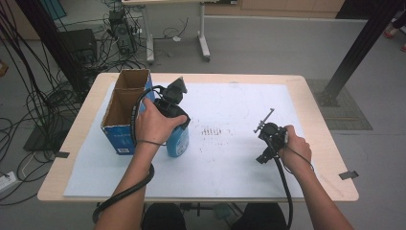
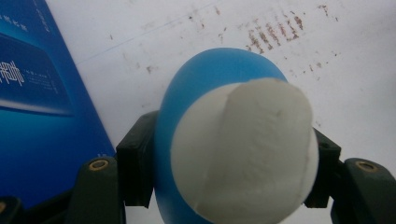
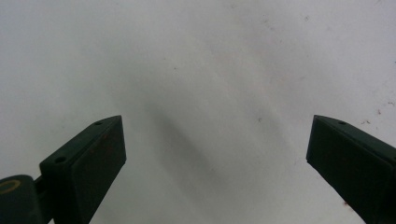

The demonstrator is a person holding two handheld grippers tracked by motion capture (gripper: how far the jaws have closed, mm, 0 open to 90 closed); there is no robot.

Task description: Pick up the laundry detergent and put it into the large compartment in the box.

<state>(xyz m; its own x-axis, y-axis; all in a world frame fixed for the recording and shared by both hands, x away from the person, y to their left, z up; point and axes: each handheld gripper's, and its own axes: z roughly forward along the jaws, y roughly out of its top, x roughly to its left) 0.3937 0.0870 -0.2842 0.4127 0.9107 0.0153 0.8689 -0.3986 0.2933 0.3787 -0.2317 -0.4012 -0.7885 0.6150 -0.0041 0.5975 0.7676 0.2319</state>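
Observation:
A blue bottle [image 1: 178, 142] with a white cap [image 2: 247, 149] stands on the white sheet just right of an open cardboard box [image 1: 125, 99] with blue sides. My left gripper [image 1: 179, 125] comes down on the bottle from above and is shut on it. In the left gripper view the jaws press the bottle [image 2: 210, 84] from both sides, and the box's blue wall [image 2: 32, 116] is close on the left. My right gripper [image 1: 264, 143] hovers over the sheet at the right. It is open, with only bare sheet between its jaws [image 3: 217, 154].
A white sheet [image 1: 239, 100] covers most of the wooden table [image 1: 318, 129]. Faint brown marks [image 1: 213, 132] lie on the sheet between the two grippers. Cables, equipment and a black post stand on the floor beyond the table.

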